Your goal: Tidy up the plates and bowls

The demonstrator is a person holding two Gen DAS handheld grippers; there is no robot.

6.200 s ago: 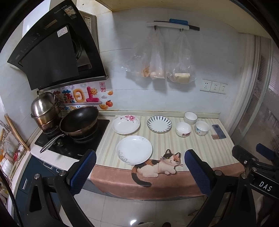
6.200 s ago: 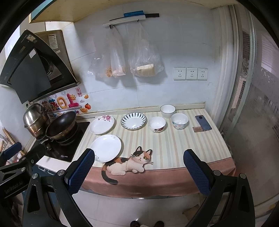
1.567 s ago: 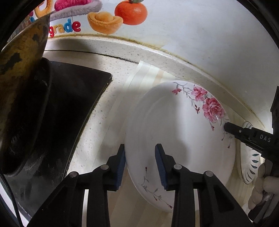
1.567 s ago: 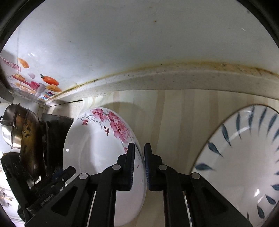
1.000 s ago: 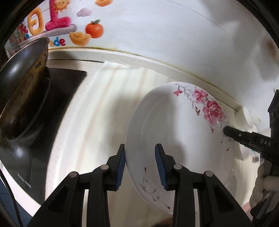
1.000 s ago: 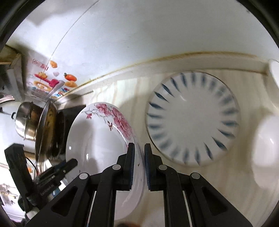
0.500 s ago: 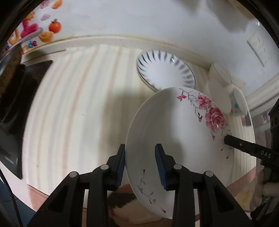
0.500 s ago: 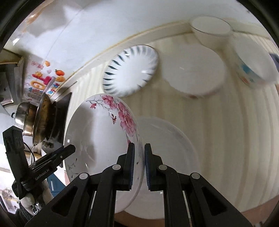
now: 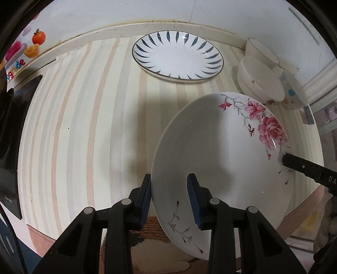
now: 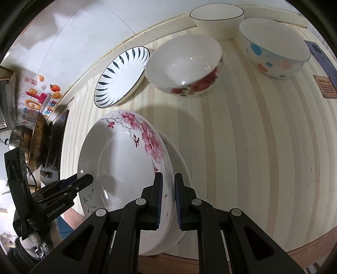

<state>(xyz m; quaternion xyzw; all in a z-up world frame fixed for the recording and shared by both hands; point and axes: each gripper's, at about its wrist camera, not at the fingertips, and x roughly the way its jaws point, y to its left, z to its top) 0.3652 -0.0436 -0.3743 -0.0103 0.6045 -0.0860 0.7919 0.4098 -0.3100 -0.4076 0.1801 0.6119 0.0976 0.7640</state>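
We hold a rose-patterned plate (image 9: 221, 151) between two grippers, one on each side of its rim. The left gripper (image 9: 170, 196) has its blue pads set either side of the rim nearest us, with a visible gap on the inner side, so we cannot tell if it truly clamps. The right gripper (image 10: 167, 198) has its jaws nearly together, pinched on the opposite rim.

The plate hangs tilted just above a plain white plate (image 10: 179, 164) that lies near the front edge of the striped counter (image 10: 252, 137); only a sliver of that lower plate shows beneath it. We judge the stack is just beginning: the first plate is about to be laid on it, not yet released.

Left to do, as far as we see: the blue-leaf plate (image 9: 178, 57) lies alone near the counter's back edge, and three bowls stand apart toward the back right corner: a red-flowered bowl (image 10: 185, 65), a dotted bowl (image 10: 273, 48), and a black-rimmed bowl (image 10: 217, 19).
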